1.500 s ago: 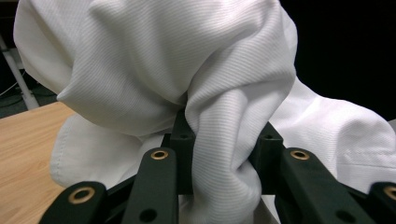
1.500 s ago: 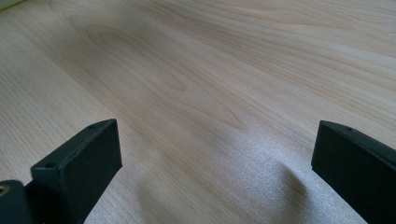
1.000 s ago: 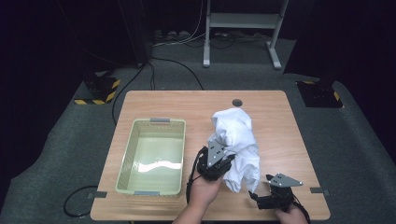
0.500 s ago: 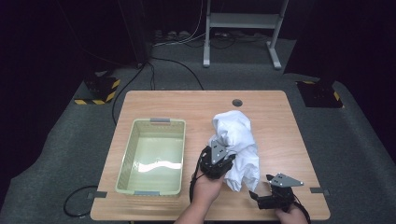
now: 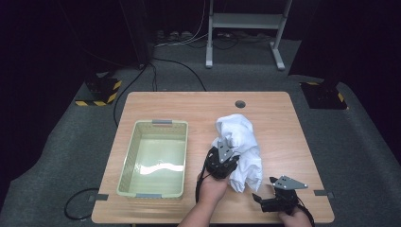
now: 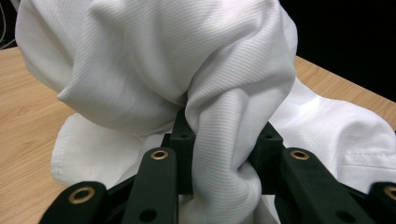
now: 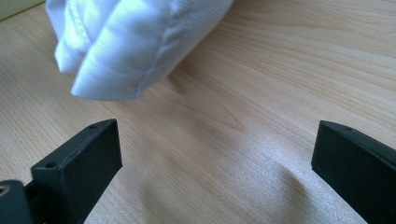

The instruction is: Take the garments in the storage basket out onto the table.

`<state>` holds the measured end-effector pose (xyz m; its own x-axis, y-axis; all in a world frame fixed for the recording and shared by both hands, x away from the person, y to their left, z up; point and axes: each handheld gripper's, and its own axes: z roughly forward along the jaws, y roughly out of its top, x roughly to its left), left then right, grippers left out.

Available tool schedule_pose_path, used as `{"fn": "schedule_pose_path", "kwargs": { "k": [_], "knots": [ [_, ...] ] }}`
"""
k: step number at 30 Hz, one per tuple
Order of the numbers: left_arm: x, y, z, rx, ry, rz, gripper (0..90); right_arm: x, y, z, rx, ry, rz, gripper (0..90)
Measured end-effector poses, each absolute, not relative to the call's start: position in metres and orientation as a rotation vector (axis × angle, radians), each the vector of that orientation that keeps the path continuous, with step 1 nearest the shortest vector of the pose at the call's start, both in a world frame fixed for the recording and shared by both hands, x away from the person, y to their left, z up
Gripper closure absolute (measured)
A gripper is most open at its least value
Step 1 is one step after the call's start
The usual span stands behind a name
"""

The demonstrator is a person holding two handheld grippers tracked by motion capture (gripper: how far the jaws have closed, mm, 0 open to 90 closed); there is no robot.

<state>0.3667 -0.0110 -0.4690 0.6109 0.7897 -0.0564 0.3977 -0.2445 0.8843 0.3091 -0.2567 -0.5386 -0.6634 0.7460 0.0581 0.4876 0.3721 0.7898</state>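
A crumpled white cotton garment [image 5: 240, 149] lies heaped right of centre on the light wooden table [image 5: 279, 118], just beside a pale green rectangular plastic basket [image 5: 127, 168]. The left gripper [image 5: 221, 163] has its 2 black fingers [image 6: 180, 135] pinching a fold of the white cloth, which drapes over them. The right gripper [image 5: 269, 201] rests near the table's front edge, its fingers [image 7: 88, 149] spread wide over bare wood, apart from the garment's hem.
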Motion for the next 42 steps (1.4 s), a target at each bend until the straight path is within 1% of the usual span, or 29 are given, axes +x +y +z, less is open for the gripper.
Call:
{"fn": "schedule_pose_path", "kwargs": {
  "k": [22,42],
  "knots": [
    [0.381,-0.024,-0.494,1.897,0.993,0.480,68.6,0.309,-0.257,-0.539,1.083,2.326,1.183,1.0],
    [0.389,-0.034,-0.515,1.974,1.030,0.416,64.1,0.309,-0.257,-0.539,1.082,2.325,1.184,1.0]
  ]
}}
